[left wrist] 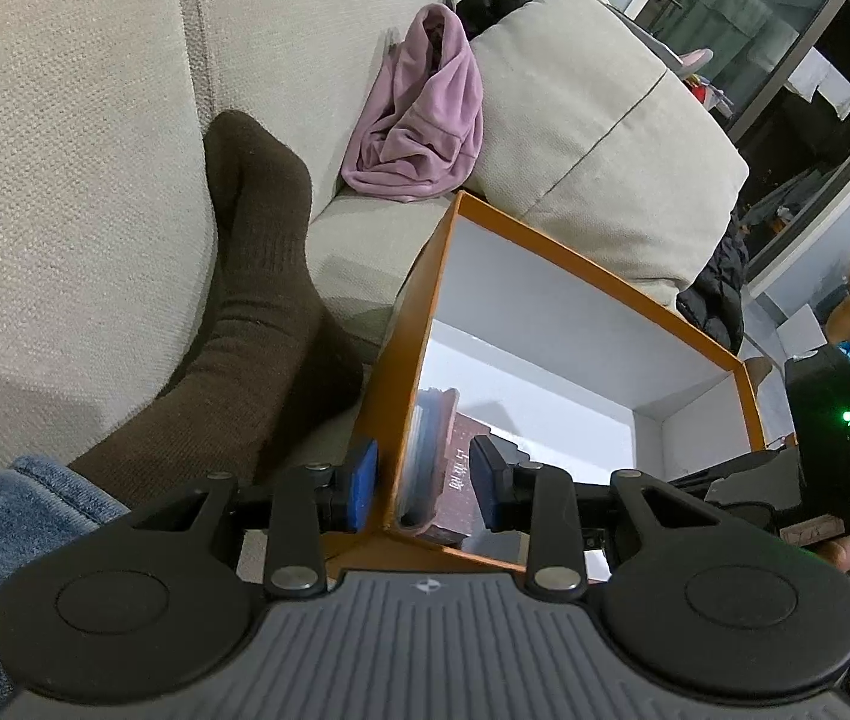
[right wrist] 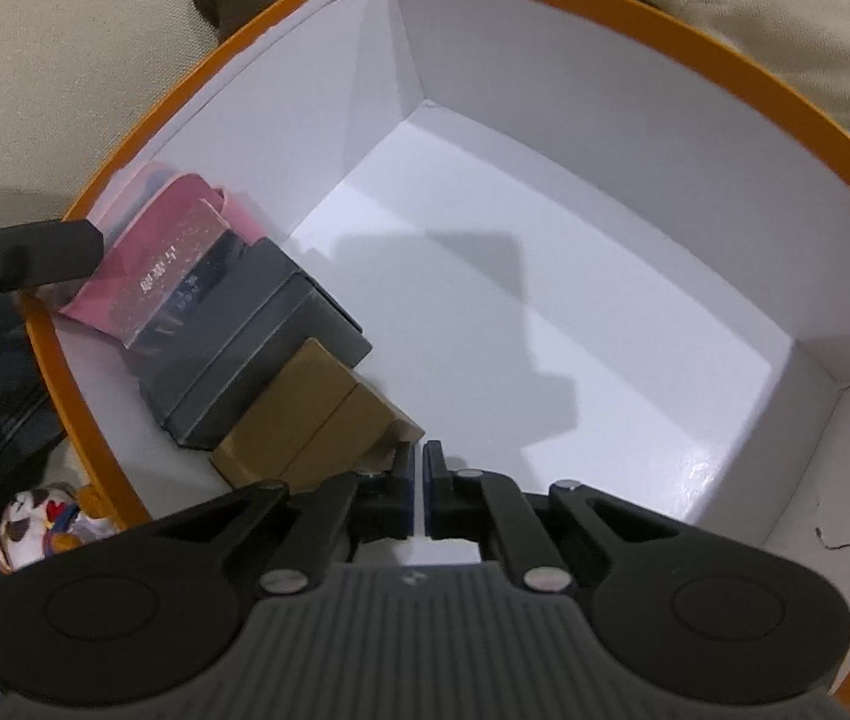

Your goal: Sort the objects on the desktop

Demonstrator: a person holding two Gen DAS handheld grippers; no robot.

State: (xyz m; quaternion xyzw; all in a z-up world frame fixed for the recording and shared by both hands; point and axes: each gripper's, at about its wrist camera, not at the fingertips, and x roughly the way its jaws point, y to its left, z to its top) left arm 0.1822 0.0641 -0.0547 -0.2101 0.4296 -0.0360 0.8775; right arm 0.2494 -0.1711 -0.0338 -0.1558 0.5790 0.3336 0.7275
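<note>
Inside the orange box (right wrist: 664,69), right claw (right wrist: 419,495) closed beside brown box (right wrist: 305,426)

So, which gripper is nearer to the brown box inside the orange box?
Right. The right gripper hovers just beside the brown box, nearly shut. The left gripper straddles the orange box wall, farther along the row.

Count: one orange box (right wrist: 742,90); inside, one pink packet (right wrist: 155,258), one dark grey case (right wrist: 257,354), one brown box (right wrist: 311,426).
</note>
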